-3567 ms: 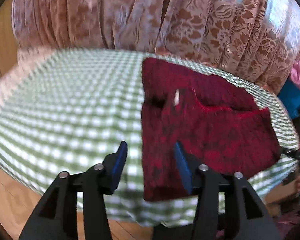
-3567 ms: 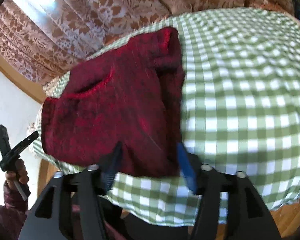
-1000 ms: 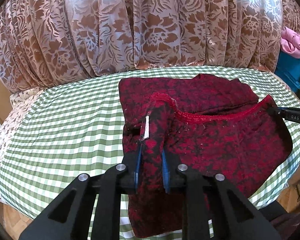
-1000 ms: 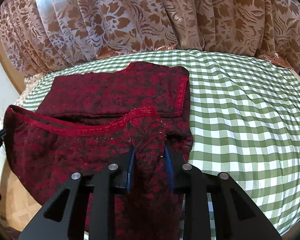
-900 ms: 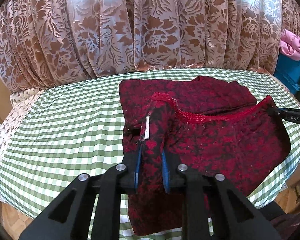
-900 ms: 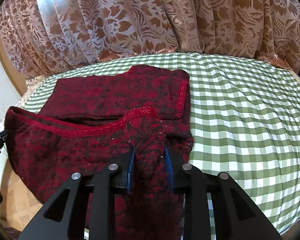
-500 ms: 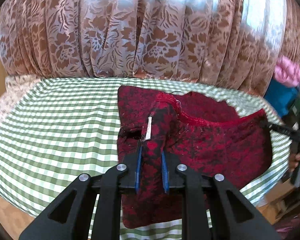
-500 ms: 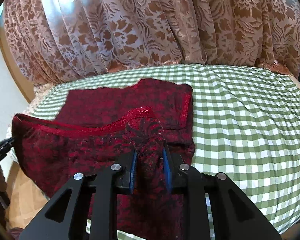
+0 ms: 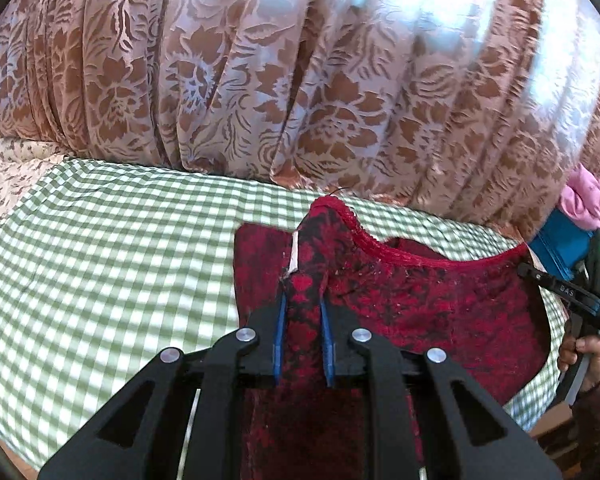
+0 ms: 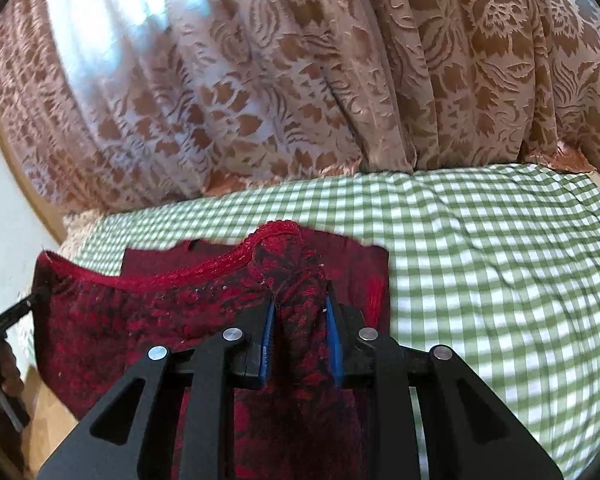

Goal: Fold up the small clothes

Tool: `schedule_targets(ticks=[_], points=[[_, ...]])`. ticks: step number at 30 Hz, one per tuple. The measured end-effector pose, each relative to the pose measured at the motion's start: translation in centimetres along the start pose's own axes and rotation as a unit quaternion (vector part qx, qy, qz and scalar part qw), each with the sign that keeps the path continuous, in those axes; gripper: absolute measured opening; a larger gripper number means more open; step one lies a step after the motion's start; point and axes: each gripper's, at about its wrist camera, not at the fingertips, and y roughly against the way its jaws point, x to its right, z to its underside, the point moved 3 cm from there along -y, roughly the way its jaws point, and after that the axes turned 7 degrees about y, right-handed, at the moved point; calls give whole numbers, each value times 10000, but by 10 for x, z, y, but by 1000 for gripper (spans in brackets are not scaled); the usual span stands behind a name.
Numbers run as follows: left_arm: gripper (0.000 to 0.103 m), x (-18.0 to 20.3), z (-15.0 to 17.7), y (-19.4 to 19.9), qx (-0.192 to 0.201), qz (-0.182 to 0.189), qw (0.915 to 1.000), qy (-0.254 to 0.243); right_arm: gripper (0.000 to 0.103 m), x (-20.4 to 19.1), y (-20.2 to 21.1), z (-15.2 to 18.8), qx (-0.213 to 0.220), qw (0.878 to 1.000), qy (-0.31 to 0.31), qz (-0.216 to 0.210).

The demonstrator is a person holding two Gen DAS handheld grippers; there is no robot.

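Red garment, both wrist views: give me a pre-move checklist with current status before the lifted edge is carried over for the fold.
1. Left gripper shut on the red garment: ok.
2. Right gripper shut on it: ok.
3. Trimmed edge spans between both grips: ok.
4. Lower layer lies on the green checked tablecloth: ok.
5. Lower layer flat, unwrinkled: cannot tell, mostly covered.
6. Curtain clear of the landing spot: cannot tell.

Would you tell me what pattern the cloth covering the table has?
Green and white gingham checks on the tablecloth, clearest in the right wrist view.
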Motion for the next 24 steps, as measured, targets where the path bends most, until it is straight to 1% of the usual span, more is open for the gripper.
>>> schedule_targets(ticks=[5, 9, 14, 18, 21, 22, 23, 24], points=[[14, -4, -32, -36, -48, -174, 9998, 88, 21, 2, -40, -31, 32, 9997, 31, 230], [14, -9, -46, -75, -209, -404, 9989, 111, 21, 12, -74, -40, -89, 9992, -119, 365], [14, -23, -47, -125, -538, -686, 9958, 277, 21, 27, -120, -36, -441, 9969, -249, 601], [15, -32, -37, -154, -759, -889, 9926, 316, 21, 37, -150, -20, -771, 9940, -352, 685], [22, -33, -35, -161, -824, -964, 9915, 297, 21, 40, -159, -16, -917, 9929, -444, 619], [25, -31, -36, -160, -832, -948, 9916, 278, 24, 42, -158, -17, -917, 9930, -487, 560], [35, -30, -37, -155, -802, -945, 9919, 267, 26, 42, -155, -18, -888, 9936, -511, 483], [42, -29, -38, -150, -757, -947, 9922, 272, 32, 43, -151, -19, -856, 9940, -500, 457]])
